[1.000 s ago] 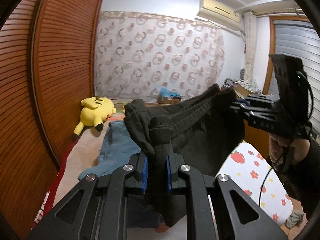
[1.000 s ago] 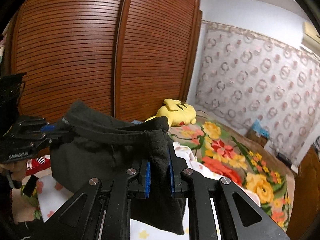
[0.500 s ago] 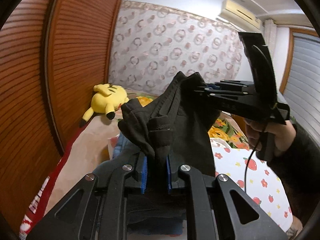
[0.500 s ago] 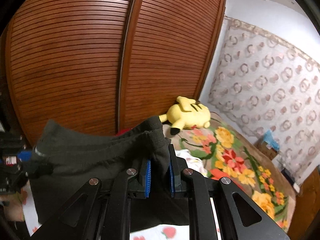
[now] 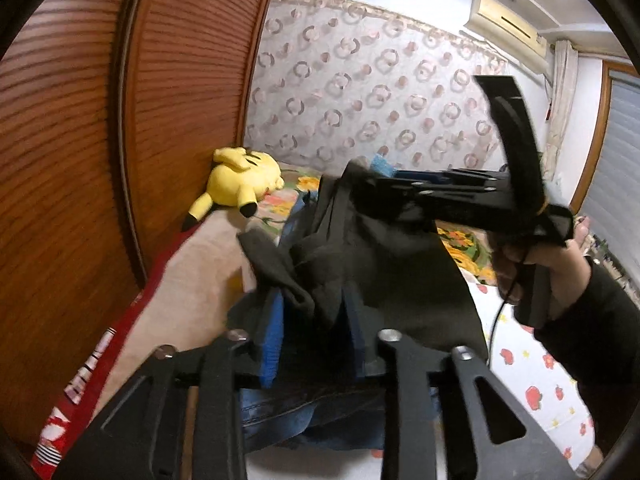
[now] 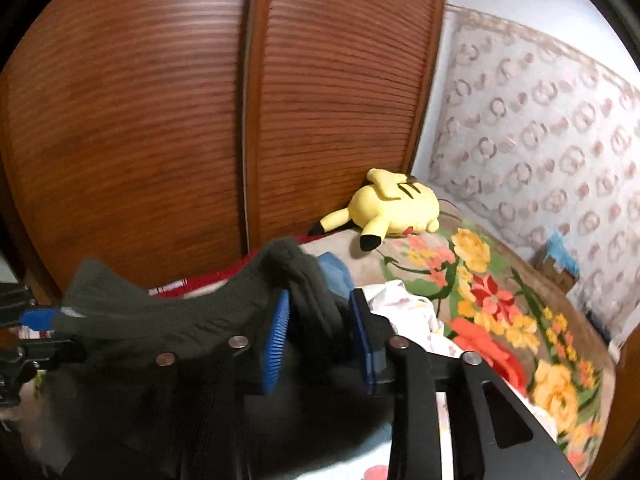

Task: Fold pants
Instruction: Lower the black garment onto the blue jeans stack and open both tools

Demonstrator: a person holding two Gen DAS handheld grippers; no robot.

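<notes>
Tongs, two: left gripper (image 5: 316,332) and right gripper (image 6: 320,340), jaws just parted, pads clear of one pair of black pants (image 5: 384,276) draped loosely between both. Beneath: one pair of jeans (image 5: 288,416). Beyond: one yellow plush toy (image 6: 394,204).

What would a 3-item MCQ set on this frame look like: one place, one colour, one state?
1. Where is the plush?
A. On the bed by the wooden doors
B. On the air conditioner
C. Between the tongs

2. What colour are the pants in the tongs?
A. Red
B. Black
C. Yellow

3. How do the right tongs stand?
A. Clamped tight on the cloth
B. Open, cloth loose between the pads
C. Open, nothing between them

Key: 1 A, it lies on the bedding against the doors. 2 B, dark cloth spans both tongs. 3 B, having just opened, both pads show gaps beside the cloth.
</notes>
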